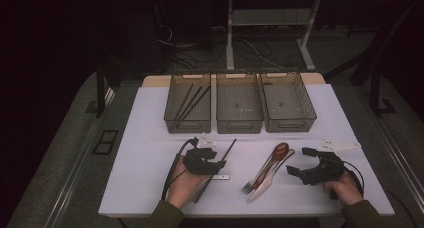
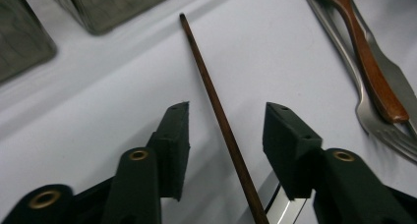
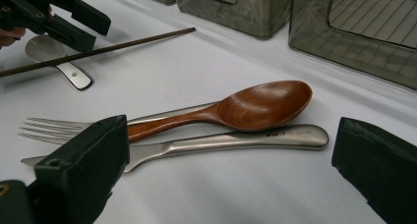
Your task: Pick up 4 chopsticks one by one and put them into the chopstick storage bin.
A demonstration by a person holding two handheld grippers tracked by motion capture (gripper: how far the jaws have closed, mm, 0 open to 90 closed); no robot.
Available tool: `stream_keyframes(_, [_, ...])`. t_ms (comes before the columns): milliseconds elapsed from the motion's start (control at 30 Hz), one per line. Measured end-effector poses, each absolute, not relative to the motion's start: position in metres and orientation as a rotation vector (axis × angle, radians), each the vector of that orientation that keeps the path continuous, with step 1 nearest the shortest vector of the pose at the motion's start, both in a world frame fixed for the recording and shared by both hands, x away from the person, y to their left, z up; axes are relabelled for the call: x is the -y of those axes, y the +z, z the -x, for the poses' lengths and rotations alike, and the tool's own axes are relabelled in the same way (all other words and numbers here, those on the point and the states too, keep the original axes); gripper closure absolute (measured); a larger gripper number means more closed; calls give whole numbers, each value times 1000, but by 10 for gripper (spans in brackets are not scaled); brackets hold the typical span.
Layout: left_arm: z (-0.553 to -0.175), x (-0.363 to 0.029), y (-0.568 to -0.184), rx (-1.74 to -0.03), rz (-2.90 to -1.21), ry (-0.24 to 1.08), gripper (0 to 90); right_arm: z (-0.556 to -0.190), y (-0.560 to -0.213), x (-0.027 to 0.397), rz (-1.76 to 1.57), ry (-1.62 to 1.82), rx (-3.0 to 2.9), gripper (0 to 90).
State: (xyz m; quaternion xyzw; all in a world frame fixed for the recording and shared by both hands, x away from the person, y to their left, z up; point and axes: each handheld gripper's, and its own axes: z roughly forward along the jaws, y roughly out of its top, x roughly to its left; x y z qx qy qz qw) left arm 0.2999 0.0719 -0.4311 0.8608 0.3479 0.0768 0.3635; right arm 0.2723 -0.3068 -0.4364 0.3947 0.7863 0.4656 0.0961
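1. Your left tongs are open around the chopstick, not touching it.
2. The chopstick lies on the counter, left of the wooden spoon.
3. Your right tongs are open over the spoon.

Beside the glossy brown wooden spoon lie a brushed-metal knife and fork. The dark chopstick looks like matt wood. Smoky translucent plastic bins stand behind.
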Motion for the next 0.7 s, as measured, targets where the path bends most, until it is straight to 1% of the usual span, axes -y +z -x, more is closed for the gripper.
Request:
stream_keyframes(333, [-302, -68, -436, -910, -2267, 155, 639, -272, -436, 307, -1167, 1380, -2330, 8])
stream_keyframes(500, [-302, -66, -439, -929, -2287, 151, 667, -272, -436, 307, -1168, 1380, -2329, 8])
stream_keyframes(700, [-301, -65, -438, -929, -2297, 176, 704, -272, -436, 307, -1168, 1380, -2329, 8])
